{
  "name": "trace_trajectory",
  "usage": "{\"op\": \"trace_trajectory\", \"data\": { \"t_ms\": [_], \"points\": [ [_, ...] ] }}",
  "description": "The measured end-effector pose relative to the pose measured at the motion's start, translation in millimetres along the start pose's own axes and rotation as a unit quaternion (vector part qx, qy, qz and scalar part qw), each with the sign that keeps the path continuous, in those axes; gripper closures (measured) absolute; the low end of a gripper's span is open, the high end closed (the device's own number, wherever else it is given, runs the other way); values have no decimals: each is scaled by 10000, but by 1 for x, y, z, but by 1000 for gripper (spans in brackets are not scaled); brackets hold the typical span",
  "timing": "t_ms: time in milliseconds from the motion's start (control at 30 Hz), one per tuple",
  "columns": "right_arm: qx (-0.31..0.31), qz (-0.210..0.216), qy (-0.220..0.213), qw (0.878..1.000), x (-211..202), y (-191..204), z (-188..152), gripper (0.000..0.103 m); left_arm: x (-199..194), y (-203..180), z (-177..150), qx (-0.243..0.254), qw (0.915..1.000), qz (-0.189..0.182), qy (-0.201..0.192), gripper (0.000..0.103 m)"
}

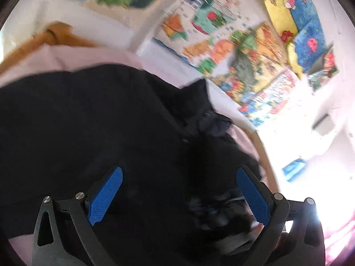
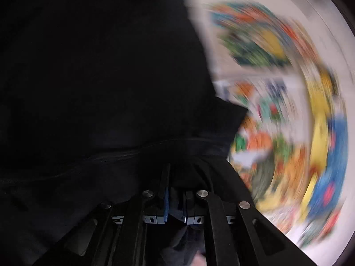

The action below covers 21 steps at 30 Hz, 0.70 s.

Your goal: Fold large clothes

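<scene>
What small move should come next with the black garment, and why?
Probably lower the open left gripper onto the black garment and close it: its blue pads stand wide apart above the cloth, holding nothing, while the right gripper is shut on fabric.

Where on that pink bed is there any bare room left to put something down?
A bare strip of pink sheet runs between the black garment and the wooden bed rail. Another sliver lies right of the garment by the curved rail. The middle is crowded with bunched black cloth.
</scene>
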State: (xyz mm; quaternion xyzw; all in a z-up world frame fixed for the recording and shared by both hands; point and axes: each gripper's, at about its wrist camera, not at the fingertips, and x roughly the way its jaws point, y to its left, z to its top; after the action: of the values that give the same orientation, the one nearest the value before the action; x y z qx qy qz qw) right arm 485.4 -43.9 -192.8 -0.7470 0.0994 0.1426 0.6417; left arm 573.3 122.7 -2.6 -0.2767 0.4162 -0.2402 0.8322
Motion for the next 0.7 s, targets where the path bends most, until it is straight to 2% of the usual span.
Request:
{"op": "trace_trajectory", "data": {
  "t_ms": [67, 167, 267, 367, 467, 500, 567, 600, 633, 667, 700],
  "points": [
    [-127, -23, 12, 9999, 0, 9, 2, 96, 13, -16, 9, 172, 9994, -284, 130, 2],
    [68, 45, 91, 9999, 5, 5, 2, 94, 38, -64, 16, 838, 9943, -429, 501, 2],
    [194, 95, 207, 9996, 4, 1, 5, 92, 76, -119, 12, 1550, 9817, 112, 1099, 2],
    [301, 120, 277, 9991, 7, -5, 9, 90, 111, -169, 3, 1978, 9675, 456, 1511, 2],
    [361, 133, 356, 9986, 8, -6, 13, 84, 140, -216, -10, 2362, 9525, 822, 1739, 2],
    [390, 152, 383, 9984, 8, -5, 15, 82, 150, -233, -17, 2556, 9432, 1058, 1839, 2],
    [455, 185, 441, 9978, 6, -4, 14, 79, 177, -262, -39, 3086, 9137, 1617, 2093, 2],
    [490, 197, 478, 9975, 4, -2, 13, 76, 191, -272, -53, 3397, 8928, 1969, 2206, 2],
    [524, 218, 509, 9971, 3, -2, 12, 72, 211, -284, -69, 3779, 8634, 2396, 2329, 2],
    [558, 225, 542, 9967, 2, -3, 12, 70, 223, -286, -84, 4015, 8422, 2661, 2421, 2],
    [624, 238, 593, 9960, 3, -7, 12, 65, 237, -287, -100, 4267, 8169, 2955, 2515, 2]
  ]
}}
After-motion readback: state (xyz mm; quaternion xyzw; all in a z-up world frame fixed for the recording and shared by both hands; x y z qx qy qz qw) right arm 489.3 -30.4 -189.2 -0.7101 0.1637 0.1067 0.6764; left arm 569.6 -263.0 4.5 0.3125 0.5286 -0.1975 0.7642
